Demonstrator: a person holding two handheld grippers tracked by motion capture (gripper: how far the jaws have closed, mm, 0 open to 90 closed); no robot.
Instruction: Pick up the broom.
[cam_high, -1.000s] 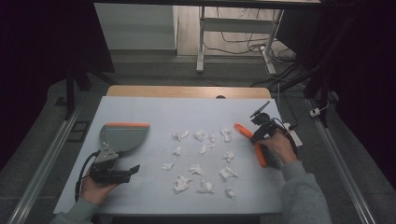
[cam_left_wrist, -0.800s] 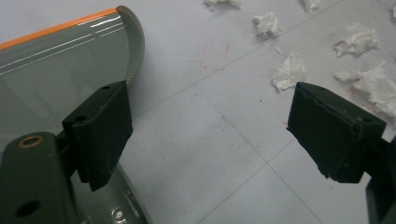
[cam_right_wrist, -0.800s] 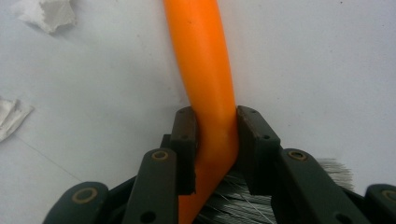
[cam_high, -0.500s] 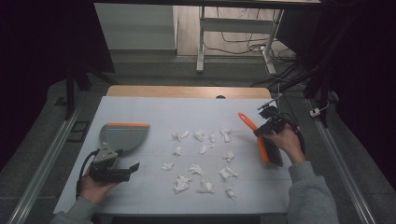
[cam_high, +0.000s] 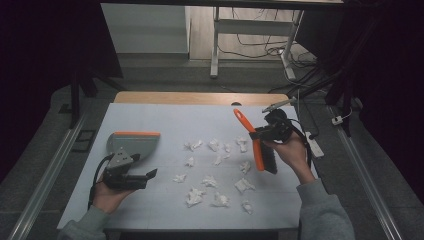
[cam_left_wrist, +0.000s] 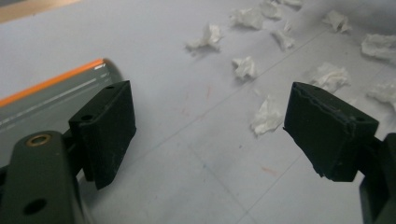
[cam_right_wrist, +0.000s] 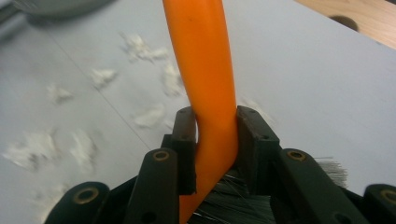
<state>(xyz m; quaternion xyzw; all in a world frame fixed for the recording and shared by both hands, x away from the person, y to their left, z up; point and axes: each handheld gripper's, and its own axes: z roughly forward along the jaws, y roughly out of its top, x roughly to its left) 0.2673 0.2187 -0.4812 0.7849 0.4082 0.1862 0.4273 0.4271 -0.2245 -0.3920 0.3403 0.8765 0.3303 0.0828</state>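
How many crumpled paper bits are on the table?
13 paper bits, all scattered between the dustpan and the brush; one more may hide behind the brush.

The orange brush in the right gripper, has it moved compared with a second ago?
Yes. The orange brush, clamped in the right gripper, has gone from low at the right of the paper scraps to lifted, its handle tip nearer the table's wooden far edge.

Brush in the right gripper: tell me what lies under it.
The brush hangs over the pale table sheet, clamped in the right gripper. Crumpled paper scraps lie just left of it. Whatever sits directly beneath its bristles is covered.
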